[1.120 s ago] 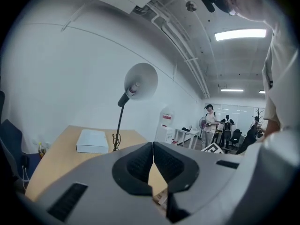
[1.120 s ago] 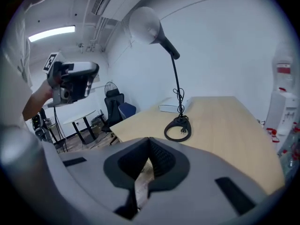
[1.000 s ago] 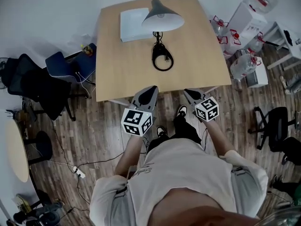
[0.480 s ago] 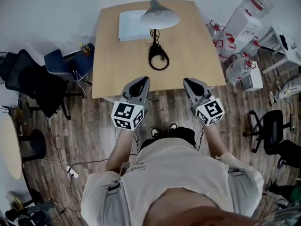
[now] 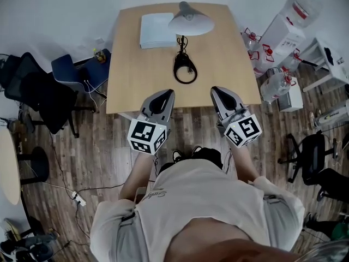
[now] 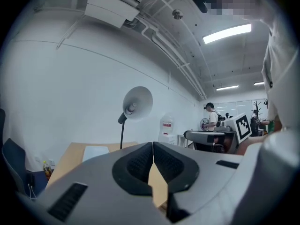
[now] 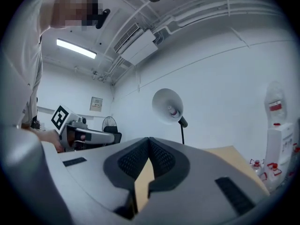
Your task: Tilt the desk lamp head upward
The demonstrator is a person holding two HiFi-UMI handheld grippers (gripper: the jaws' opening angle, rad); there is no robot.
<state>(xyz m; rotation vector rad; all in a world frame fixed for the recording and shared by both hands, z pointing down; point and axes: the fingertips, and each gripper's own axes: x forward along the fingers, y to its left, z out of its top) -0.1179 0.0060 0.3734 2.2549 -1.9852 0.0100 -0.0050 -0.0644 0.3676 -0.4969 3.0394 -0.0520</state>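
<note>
A desk lamp stands near the far middle of the wooden desk (image 5: 136,81). Its white cone head (image 5: 190,22) faces down, on a thin black stem above a black ring base (image 5: 185,70). The lamp head (image 6: 137,102) shows beyond the left gripper's jaws and again as the lamp head (image 7: 168,106) in the right gripper view. My left gripper (image 5: 162,99) hovers at the desk's near edge, shut and holding nothing. My right gripper (image 5: 220,95) is beside it, also shut and holding nothing. Both are well short of the lamp.
A white flat box (image 5: 157,29) lies left of the lamp head. Dark office chairs (image 5: 41,94) stand left of the desk. A water dispenser (image 5: 288,27) and several water bottles (image 5: 272,83) are to the right, with another chair (image 5: 310,154) beyond. Cables run across the wood floor.
Both grippers have risen slightly toward the desk's near edge since a second ago; little changed in the last half second. The lamp has not moved.
</note>
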